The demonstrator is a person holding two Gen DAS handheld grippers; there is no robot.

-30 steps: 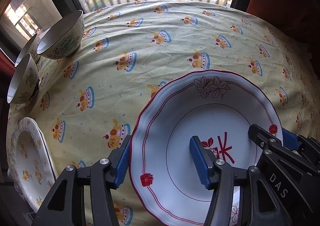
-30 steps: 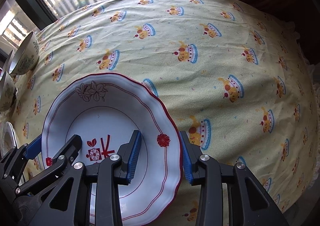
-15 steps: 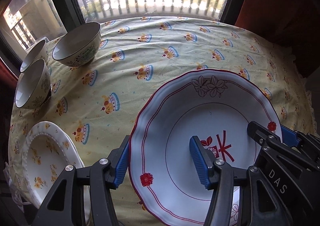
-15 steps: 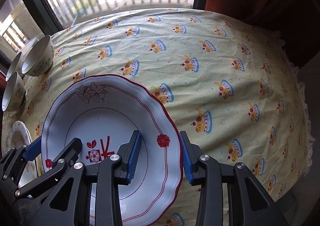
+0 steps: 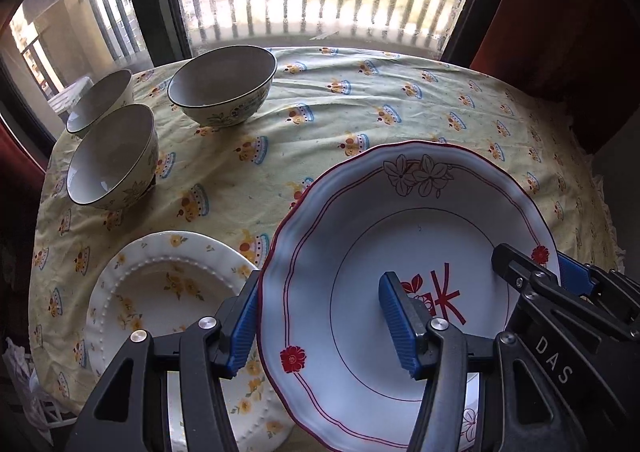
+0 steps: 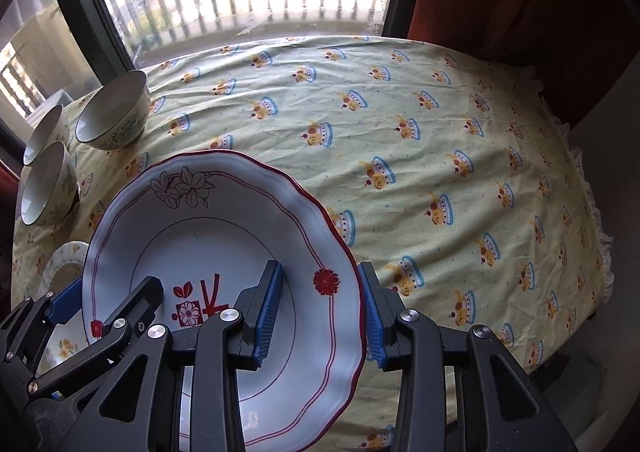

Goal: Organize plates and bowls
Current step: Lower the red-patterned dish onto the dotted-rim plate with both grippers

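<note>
- Yellow tablecloth (image 6: 420, 140) printed with little crowns covers the whole table, running to the far window.
- Red-rimmed white plate (image 5: 404, 252) is lifted above the cloth at the near side, tilted, carried between both grippers.
- Cream plate with yellow flowers (image 5: 160, 292) lies flat on the near left, partly under the raised plate's edge.
- Three patterned bowls (image 5: 222, 86) stand upright at the far left, close together.
- Left gripper (image 5: 320, 326) is clamped across the plate's left rim.
- Right gripper (image 6: 320, 318) is clamped across its right rim, one pad inside, one outside.
</note>
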